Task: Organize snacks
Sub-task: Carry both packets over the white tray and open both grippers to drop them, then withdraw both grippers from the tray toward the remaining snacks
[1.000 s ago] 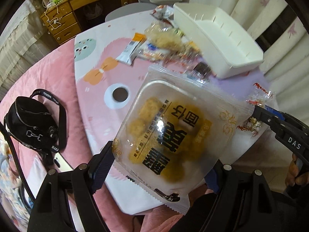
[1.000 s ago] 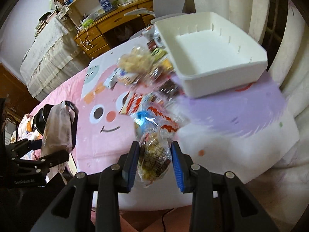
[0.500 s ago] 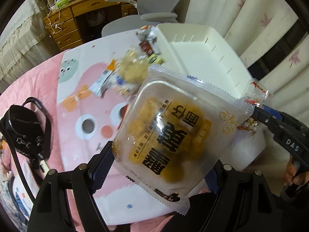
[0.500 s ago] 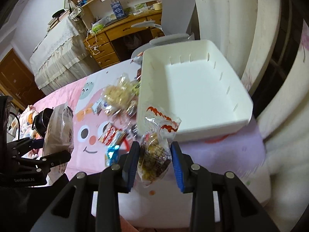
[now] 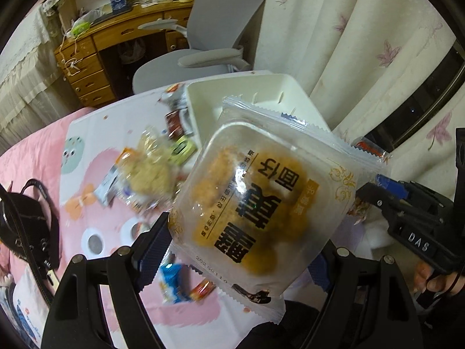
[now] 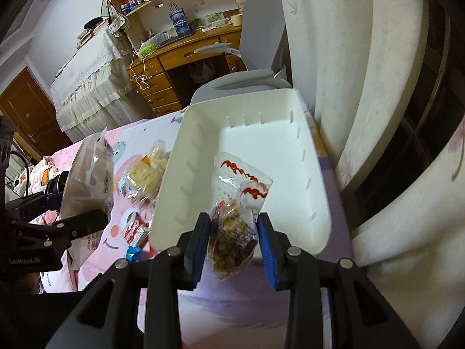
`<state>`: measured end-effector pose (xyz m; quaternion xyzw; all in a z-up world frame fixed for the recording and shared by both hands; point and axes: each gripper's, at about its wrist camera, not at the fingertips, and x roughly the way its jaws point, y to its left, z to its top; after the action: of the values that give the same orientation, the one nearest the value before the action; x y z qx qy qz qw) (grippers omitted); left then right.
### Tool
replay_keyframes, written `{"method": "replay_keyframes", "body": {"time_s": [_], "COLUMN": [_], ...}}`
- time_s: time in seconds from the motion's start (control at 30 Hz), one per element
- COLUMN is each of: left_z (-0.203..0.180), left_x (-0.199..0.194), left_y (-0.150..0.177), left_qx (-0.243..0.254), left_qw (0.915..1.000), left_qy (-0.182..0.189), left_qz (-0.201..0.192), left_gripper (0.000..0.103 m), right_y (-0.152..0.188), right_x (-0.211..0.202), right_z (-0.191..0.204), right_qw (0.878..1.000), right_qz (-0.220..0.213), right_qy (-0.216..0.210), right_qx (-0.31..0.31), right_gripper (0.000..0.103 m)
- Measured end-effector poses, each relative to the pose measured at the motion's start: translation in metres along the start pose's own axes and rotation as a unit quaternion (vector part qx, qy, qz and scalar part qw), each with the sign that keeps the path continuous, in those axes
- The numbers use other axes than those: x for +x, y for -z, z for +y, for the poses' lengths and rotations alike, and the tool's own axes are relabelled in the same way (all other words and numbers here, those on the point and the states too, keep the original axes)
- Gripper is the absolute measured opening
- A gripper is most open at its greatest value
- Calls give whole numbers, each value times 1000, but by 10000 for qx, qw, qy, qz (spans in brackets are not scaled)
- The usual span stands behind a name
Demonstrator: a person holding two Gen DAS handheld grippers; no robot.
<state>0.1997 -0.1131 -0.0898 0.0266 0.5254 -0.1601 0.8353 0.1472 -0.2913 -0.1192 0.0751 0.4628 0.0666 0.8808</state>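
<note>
Over the pink cartoon tablecloth, each hand-held gripper pinches a crinkly snack packet beside a rectangular white bin.

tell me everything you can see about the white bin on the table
The white bin is a rectangular, open-topped tub that looks like matte plastic, with rounded corners and small slots along its inner walls. It sits upright at the table's far end beside the curtain, and what shows of its inside is bare. Loose snack packets lie against its left side. The right tool holds a clear snack bag over its near edge, not yet released.
</note>
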Motion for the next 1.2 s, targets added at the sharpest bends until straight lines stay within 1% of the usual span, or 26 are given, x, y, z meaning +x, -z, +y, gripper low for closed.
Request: {"method": "replay_keyframes", "body": {"time_s": [0.17, 0.23, 0.3, 0.4, 0.5, 0.67, 0.8, 0.9, 1.0, 1.2], "left_z": [-20, -24, -26, -26, -23, -15, -6, 2, 14, 49], "left_x": [17, 23, 27, 31, 31, 25, 23, 21, 19, 4], "left_y": [-19, -20, -20, -18, -15, -4, 10, 24, 39, 65], "left_qx": [-14, -95, -162, -210, -285, -389, -520, -650, -771, -1095], "left_qw": [9999, 9998, 9994, 9991, 9989, 9984, 9973, 9961, 9949, 9922], "left_qy": [123, 188, 301, 359, 354, 387, 490, 583, 602, 573], "left_qz": [32, 41, 44, 83, 113, 101, 163, 163, 228, 151], "left_gripper": [84, 89, 90, 90, 90, 90, 90, 90, 90, 90], "right_y": [-7, -5, -4, 0, 2, 3, 8, 12, 19, 37], "right_x": [2, 8, 15, 22, 25, 28, 34, 36, 39, 39], "right_z": [-17, -25, -34, -41, -45, -47, -42, -34, -23, 4], "right_qw": [10000, 9998, 9990, 9983, 9979, 9972, 9961, 9953, 9946, 9938], "right_qz": [24, 119, 294, 443, 476, 537, 641, 685, 739, 758], "right_qy": [-17, -36, -58, 57, 11, -61, -183, -331, -440, -604], "right_qx": [-8, 148, 331, 370, 448, 510, 575, 603, 584, 539], "right_gripper": [35, 35, 41, 41, 41, 41, 41, 41, 41, 41]}}
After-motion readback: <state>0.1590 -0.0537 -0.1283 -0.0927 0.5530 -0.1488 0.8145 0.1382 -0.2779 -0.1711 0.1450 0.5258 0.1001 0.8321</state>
